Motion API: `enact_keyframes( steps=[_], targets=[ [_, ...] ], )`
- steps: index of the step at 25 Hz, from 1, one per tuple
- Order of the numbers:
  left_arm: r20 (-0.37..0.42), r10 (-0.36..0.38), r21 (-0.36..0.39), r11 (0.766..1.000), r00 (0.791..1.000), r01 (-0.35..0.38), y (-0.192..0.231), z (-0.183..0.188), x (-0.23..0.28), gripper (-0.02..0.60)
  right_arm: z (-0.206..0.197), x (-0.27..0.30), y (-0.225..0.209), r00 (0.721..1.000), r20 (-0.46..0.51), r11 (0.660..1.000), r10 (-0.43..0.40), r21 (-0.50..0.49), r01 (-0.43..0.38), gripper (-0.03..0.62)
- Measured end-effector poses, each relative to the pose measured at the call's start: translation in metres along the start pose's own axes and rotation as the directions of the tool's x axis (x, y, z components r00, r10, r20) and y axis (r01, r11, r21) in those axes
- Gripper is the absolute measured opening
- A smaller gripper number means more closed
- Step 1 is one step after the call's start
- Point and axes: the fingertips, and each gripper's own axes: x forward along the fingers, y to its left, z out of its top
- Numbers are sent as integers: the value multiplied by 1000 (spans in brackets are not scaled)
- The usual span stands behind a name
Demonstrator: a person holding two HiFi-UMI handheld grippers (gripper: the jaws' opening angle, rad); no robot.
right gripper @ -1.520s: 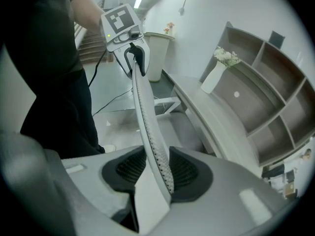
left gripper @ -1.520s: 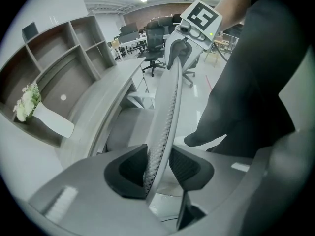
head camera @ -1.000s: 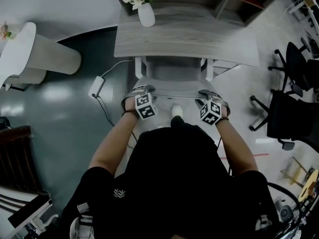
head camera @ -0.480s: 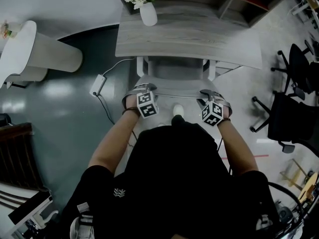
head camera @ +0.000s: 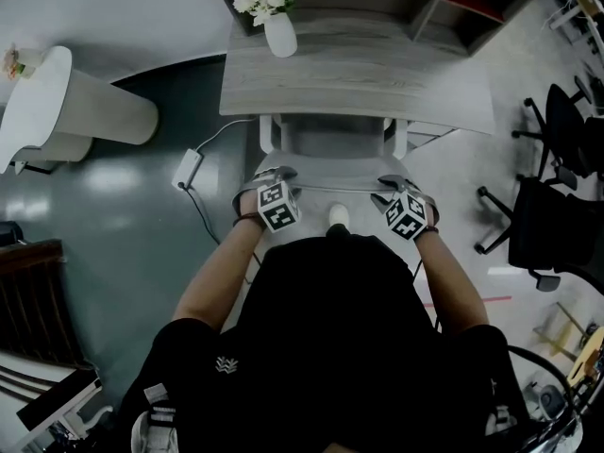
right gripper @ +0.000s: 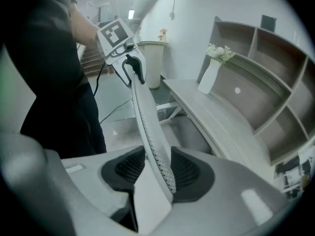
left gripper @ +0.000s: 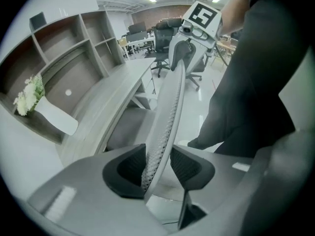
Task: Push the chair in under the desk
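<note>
The chair (head camera: 326,159) is standing straight ahead of the person, with its seat already partly covered by the near edge of the tabletop (head camera: 359,78) and its back turned toward the person. The top edge of the backrest (head camera: 330,186) is running from left to right, square to the push. That push is judged to go straight away from the person, toward the tabletop.

This edge is being straddled near its left end by the left gripper (left gripper: 158,163) and near its right end by the right gripper (right gripper: 157,170), both pointing steeply down. Neither is placed nearer than the other, as each is set about equally far from the middle.

The jaws of both have just been opening. In each gripper view the mesh backrest is lying between them with a gap showing on one side, so both are judged open around it and not clamping it.

Further out, a vase (head camera: 280,31) is standing on the far left corner of the tabletop. A cable (head camera: 203,210) is lying on the floor beside the chair, well apart from its path.
</note>
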Motion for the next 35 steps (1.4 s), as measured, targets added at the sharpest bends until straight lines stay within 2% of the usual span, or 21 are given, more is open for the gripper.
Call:
enact_keyframes(
  steps=[4,7,9,11,13,15,16,19,24,29,31,35],
  targets=[
    [85,-40,-128,990,996,51,1,12,-14,179,8,-8,0,997,65,988,46,143,-55,179],
    [104,-50,-104,993,993,61,2,21,-25,181,26,-21,-1,987,146,976,61,197,-89,179],
    [146,-42,-101,993,988,57,3,31,-34,182,44,-33,-9,969,243,954,49,275,-118,179],
    [219,-12,-148,988,976,45,12,44,-46,181,60,-43,-25,941,337,921,14,362,-143,179],
    [273,34,-194,981,961,21,26,54,-58,179,71,-51,-41,919,393,893,-30,424,-152,179],
    [302,92,-219,975,949,-24,42,58,-68,175,78,-55,-55,911,405,886,-74,447,-127,179],
    [318,127,-235,971,940,-52,50,59,-74,170,80,-56,-60,912,399,892,-96,441,-98,179],
    [382,252,-320,939,889,-128,77,63,-94,90,89,-62,-76,905,389,909,-172,416,-6,178],
    [451,455,-495,843,768,-209,118,68,-131,23,99,-82,-111,849,415,859,-327,506,83,163],
    [490,570,-606,767,660,-212,147,69,-162,6,111,-107,-140,777,439,822,-452,542,172,143],
    [493,603,-633,743,628,-217,155,68,-169,6,114,-115,-149,746,451,808,-490,555,196,129],
    [483,652,-665,707,584,-239,163,63,-175,6,113,-128,-161,681,467,767,-564,602,221,61]
  ],
)
